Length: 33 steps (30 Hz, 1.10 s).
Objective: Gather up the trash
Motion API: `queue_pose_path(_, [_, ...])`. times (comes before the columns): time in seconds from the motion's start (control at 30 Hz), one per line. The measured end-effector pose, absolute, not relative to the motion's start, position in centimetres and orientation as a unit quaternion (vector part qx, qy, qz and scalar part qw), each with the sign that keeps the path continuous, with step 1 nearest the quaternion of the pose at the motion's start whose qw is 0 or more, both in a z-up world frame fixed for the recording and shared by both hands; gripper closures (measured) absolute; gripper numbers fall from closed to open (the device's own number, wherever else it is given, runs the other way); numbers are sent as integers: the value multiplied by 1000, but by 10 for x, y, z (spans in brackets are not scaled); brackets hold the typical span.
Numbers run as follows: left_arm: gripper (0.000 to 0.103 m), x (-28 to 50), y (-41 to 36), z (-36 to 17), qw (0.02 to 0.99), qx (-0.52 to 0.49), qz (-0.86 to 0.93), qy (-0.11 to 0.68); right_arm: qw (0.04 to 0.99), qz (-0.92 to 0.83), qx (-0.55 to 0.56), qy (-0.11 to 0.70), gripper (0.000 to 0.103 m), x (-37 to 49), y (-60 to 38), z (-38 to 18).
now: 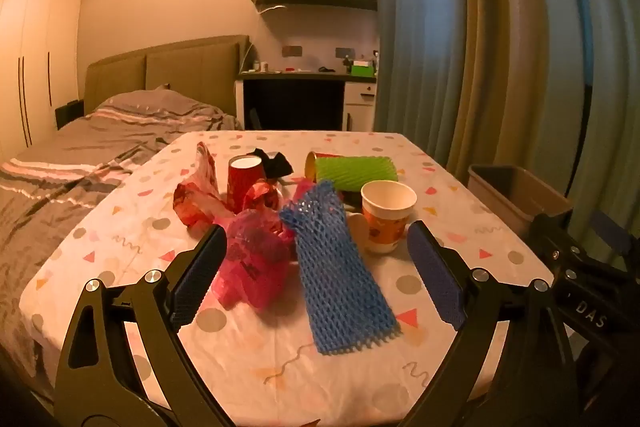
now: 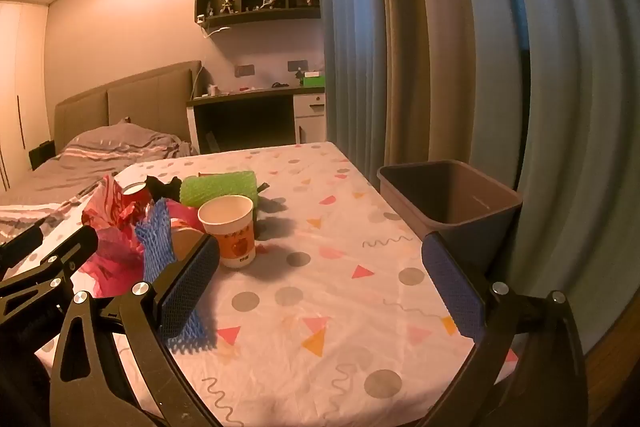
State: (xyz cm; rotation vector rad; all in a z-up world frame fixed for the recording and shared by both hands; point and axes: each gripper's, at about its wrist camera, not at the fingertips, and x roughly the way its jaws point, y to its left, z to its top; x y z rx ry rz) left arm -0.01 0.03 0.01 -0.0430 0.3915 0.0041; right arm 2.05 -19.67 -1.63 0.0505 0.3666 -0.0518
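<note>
Blue foam netting (image 1: 340, 275), possibly crumpled pink plastic (image 1: 256, 259) alongside.

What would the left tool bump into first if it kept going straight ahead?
Probably the blue foam net. It lies on the table right between the open left tool's fingers, with the pink plastic bag close beside it. Depth is hard to judge here.

Trash clustered on table: blue foam net (image 1: 338, 271) flat, crumpled pink bag (image 1: 256, 263), white paper cup (image 1: 386, 215) upright, green foam sleeve (image 1: 356, 169) on side, red cup (image 1: 244, 179); bin (image 2: 452, 203) beside table edge.
</note>
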Motion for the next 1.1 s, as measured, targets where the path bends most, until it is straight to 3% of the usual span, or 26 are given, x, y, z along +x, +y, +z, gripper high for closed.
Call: queue_pose_path(1.1, [13, -1, 1, 1, 981, -23, 1, 193, 983, -26, 27, 178, 5, 18, -200, -9])
